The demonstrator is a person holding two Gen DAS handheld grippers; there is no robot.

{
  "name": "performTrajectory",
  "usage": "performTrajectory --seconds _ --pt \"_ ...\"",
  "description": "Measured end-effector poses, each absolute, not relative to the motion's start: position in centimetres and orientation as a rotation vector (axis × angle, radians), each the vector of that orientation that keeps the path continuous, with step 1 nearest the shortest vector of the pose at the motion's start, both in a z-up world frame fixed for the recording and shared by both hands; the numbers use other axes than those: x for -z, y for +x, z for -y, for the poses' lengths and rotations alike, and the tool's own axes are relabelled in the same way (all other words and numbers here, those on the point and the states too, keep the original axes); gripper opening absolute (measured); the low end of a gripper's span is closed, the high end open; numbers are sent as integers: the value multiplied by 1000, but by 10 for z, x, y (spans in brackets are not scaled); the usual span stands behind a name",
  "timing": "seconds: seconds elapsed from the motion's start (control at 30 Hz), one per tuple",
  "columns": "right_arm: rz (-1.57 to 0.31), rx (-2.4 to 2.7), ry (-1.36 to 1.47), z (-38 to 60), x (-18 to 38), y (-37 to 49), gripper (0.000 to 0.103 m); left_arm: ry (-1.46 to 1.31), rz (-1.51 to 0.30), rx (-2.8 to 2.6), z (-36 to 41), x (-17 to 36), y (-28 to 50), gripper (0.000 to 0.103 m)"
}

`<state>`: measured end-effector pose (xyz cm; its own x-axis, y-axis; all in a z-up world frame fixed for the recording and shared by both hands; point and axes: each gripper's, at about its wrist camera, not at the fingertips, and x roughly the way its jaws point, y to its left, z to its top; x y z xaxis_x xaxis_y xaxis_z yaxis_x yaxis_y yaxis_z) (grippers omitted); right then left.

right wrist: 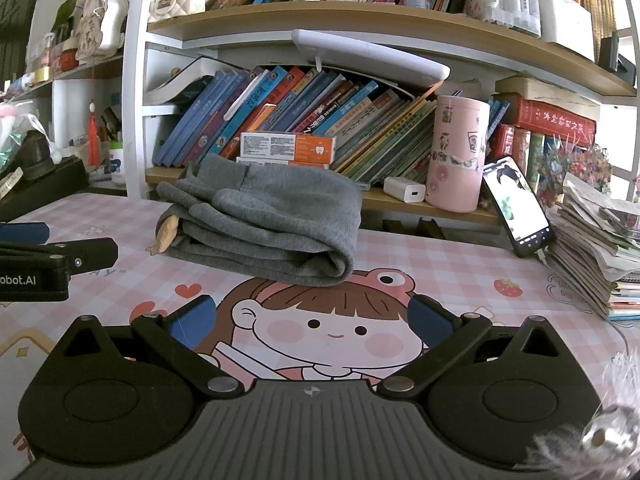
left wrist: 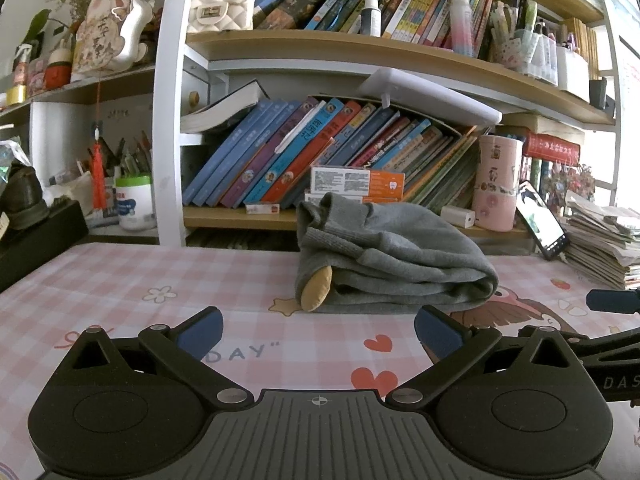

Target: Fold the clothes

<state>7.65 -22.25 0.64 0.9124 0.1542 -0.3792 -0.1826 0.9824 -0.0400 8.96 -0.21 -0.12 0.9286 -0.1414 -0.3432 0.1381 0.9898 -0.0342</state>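
**Both grippers empty; garment folded on bench**

Left gripper (left wrist: 318,330) sits low over the bench (left wrist: 120,280), fingers (left wrist: 202,330) spread wide, nothing between them. My right gripper (right wrist: 312,320) is likewise wide apart and empty, hovering above the cartoon girl printed on the pink checked mat (right wrist: 460,264). Grey garment (left wrist: 384,256) lies folded in a thick bundle at the far side of the bench, just before the bookshelf (left wrist: 240,216), apart from both grippers. A tan patch (left wrist: 316,290) pokes out at its left end. Phone (right wrist: 516,204) leans by the paper stack (right wrist: 592,248) at right.
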Motion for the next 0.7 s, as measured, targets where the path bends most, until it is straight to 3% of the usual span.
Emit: performTrajectory --seconds 0.7 --pt "-389 -175 -78 222 -7 77 103 -2 -354 155 2 1 90 103"
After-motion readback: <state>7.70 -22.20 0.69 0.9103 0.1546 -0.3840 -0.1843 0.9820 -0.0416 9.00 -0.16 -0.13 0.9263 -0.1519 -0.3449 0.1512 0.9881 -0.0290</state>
